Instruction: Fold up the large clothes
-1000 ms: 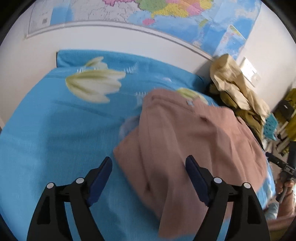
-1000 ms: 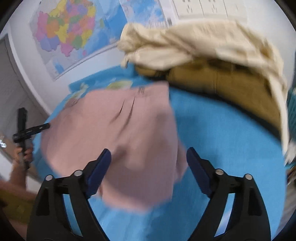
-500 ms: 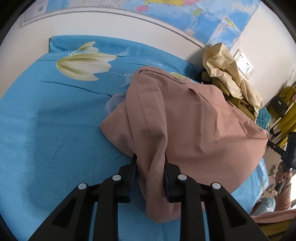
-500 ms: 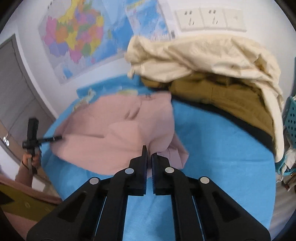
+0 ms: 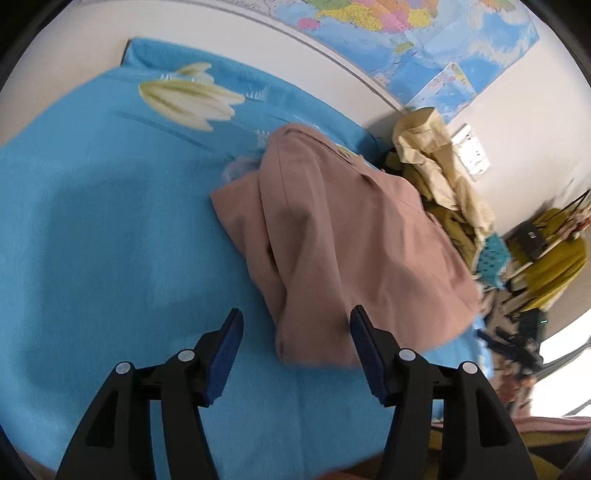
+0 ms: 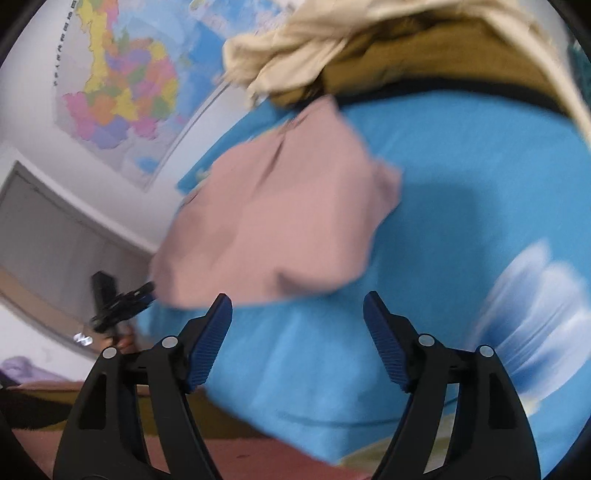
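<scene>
A dusty-pink garment [image 5: 343, 236] lies folded in a heap on the blue bed sheet [image 5: 92, 221]. It also shows in the right wrist view [image 6: 280, 225]. My left gripper [image 5: 295, 336] is open and empty, its jaws just short of the garment's near edge. My right gripper [image 6: 297, 317] is open and empty, just in front of the garment's near hem, above the blue sheet [image 6: 461, 206]. The left gripper [image 6: 122, 299] shows small at the garment's far side in the right wrist view. The right wrist view is blurred.
A pile of cream [image 5: 432, 158] and olive clothes [image 5: 454, 221] sits at the bed's far corner by the wall, also in the right wrist view [image 6: 424, 55]. Maps [image 5: 424, 33] hang on the wall. A teal basket [image 5: 491, 258] and clutter stand right of the bed.
Both grippers were shut on the pink garment half a second ago. Both have opened, let it go and drawn back a little. The garment now lies on the sheet.
</scene>
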The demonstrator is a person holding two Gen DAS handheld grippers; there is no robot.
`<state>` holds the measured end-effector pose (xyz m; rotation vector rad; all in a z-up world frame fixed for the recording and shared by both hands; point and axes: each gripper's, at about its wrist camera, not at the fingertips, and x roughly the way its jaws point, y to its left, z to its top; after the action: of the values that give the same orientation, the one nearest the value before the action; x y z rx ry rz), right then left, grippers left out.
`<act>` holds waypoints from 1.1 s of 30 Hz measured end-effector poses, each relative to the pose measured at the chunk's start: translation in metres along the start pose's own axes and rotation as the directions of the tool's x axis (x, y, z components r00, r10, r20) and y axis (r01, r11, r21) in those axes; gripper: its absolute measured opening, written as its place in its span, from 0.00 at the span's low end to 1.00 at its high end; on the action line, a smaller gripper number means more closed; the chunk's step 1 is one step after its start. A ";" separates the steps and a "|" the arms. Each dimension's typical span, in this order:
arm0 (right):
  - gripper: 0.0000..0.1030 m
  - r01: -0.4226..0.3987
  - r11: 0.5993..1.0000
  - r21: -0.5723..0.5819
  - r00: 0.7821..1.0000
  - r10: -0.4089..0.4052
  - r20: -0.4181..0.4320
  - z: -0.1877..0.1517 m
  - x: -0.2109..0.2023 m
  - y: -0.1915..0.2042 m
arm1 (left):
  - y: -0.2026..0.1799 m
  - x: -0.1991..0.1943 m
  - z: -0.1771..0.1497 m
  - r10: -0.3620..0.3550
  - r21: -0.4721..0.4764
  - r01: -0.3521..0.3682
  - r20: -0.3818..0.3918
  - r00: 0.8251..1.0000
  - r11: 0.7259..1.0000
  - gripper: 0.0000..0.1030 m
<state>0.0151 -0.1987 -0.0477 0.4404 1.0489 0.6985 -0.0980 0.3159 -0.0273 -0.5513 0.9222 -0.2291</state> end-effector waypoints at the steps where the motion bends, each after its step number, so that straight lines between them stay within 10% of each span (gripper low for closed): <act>1: 0.72 -0.011 1.000 0.003 1.000 0.011 -0.013 -0.004 0.005 0.001 | -0.001 -0.003 -0.005 -0.021 -0.005 0.021 -0.008 1.000 1.000 0.55; 11: 0.81 -0.021 0.998 0.053 0.999 0.019 0.028 0.011 0.047 0.011 | -0.045 0.033 -0.036 -0.130 0.014 0.133 -0.126 0.984 0.991 0.63; 16: 0.90 0.024 0.998 0.059 0.995 -0.030 0.100 0.015 0.054 0.014 | -0.044 0.049 -0.024 -0.204 -0.063 0.200 -0.064 0.977 0.978 0.81; 29: 0.96 0.118 0.991 0.059 0.967 -0.128 0.222 0.040 0.092 0.030 | -0.060 0.083 0.010 -0.169 -0.105 0.172 0.033 0.985 0.979 0.83; 33: 0.90 0.097 0.994 0.055 0.970 -0.107 0.217 0.049 0.100 0.029 | -0.060 0.090 0.017 -0.147 -0.111 0.149 0.029 0.989 0.983 0.70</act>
<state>0.0811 -0.1078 -0.0703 0.4866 0.8721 0.5227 -0.0281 0.2345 -0.0490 -0.7266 0.8783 -0.3063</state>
